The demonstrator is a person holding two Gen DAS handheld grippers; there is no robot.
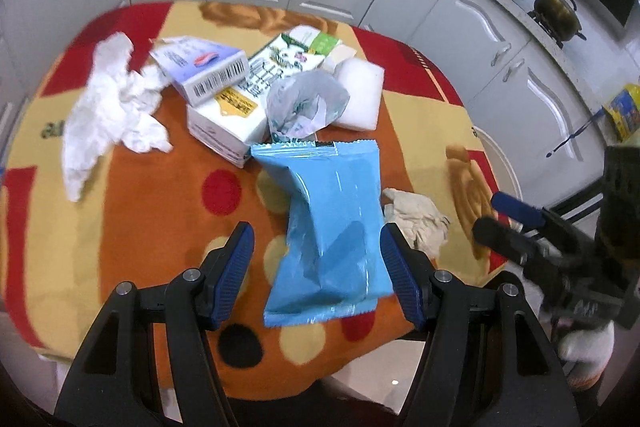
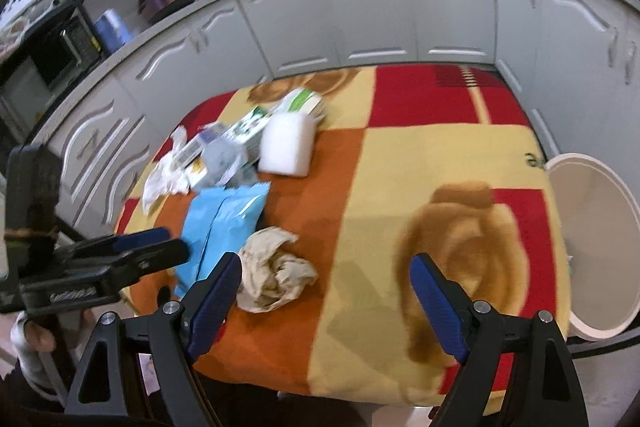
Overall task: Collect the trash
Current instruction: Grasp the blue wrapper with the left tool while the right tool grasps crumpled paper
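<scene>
Left hand-held gripper, jaws apart, straddles blue wrapper; long axis 12–6. Right hand-held gripper apart, empty; crumpled paper at 10.

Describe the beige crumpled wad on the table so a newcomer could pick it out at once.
Start at the table with the red, orange and yellow patterned cloth; the trash sits mostly toward its left half in the right wrist view. Below the white foam block lies a blue wrapper, and the beige crumpled wad sits just right of it. It alone is tan; the other crumpled tissue is white.
</scene>
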